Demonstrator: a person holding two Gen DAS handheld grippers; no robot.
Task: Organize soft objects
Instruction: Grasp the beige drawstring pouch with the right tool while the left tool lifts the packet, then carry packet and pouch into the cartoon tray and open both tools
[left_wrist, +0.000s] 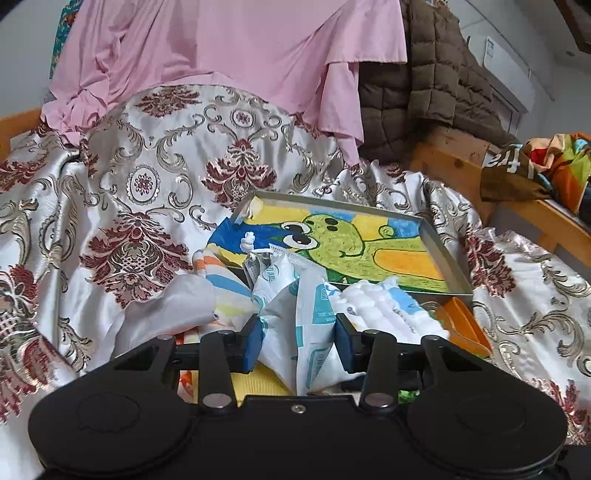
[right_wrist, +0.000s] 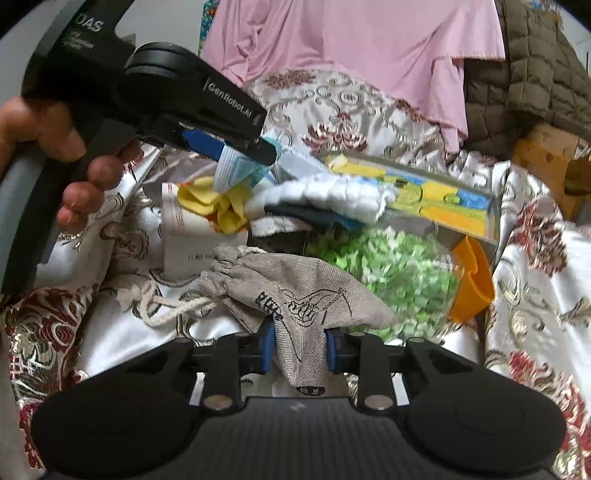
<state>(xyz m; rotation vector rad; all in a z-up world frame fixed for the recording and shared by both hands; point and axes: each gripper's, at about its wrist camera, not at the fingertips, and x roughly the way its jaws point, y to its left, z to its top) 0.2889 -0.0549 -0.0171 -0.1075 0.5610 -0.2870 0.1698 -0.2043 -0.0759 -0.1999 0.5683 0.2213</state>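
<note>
Two claws, two grabs, one messy pile

Both claws have something pinched. The left claw (left_wrist: 298, 338) is clamped on a white and teal plastic packet (left_wrist: 306, 325), and in the right wrist view it's holding that packet up above the pile. The right claw (right_wrist: 300, 350) is squeezed shut on a grey drawstring pouch (right_wrist: 295, 295) with black line art on it. The landmark is the cartoon picture tray (left_wrist: 439, 254) lying on the patterned satin cloth (left_wrist: 147, 184). The packet sits at its near edge, beside a white fluffy cloth (left_wrist: 384, 306). The pouch is nearer the camera than the tray, touching a bag of green bits (right_wrist: 399, 269).
</note>
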